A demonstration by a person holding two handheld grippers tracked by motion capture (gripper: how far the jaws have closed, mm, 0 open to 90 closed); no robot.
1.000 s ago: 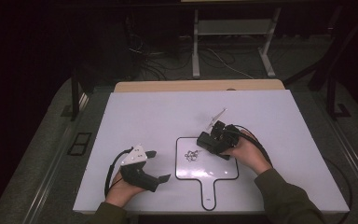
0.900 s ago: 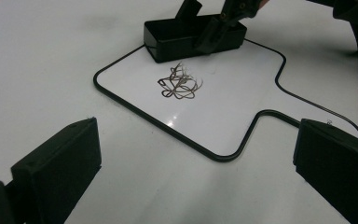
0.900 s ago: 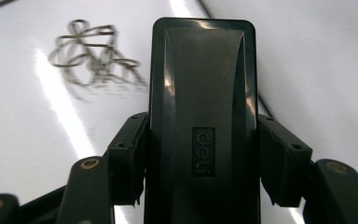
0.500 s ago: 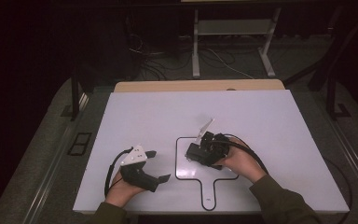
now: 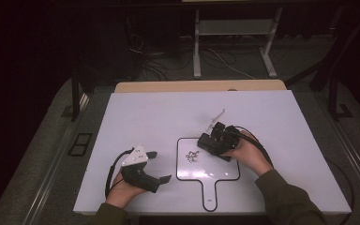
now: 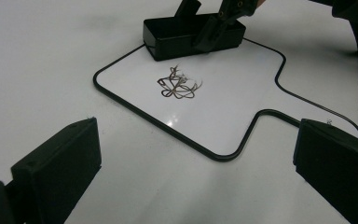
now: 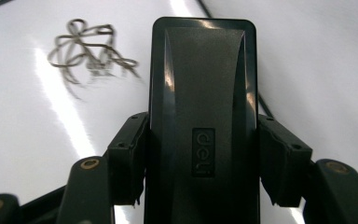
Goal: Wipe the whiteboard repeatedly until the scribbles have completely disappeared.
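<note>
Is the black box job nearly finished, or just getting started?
Somewhere in the middle, I think. A small pile of wire clips already lies on the outlined board. The right gripper is shut on the black box, resting it on the board beside the clips. The left gripper waits open, apart. What's left isn't clear.

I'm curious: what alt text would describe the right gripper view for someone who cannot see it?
A black plastic case stamped "deli" is clamped between the right gripper's two black jaws, over a glossy white board. A small tangle of bent metal wire clips lies on the board to the upper left.
</note>
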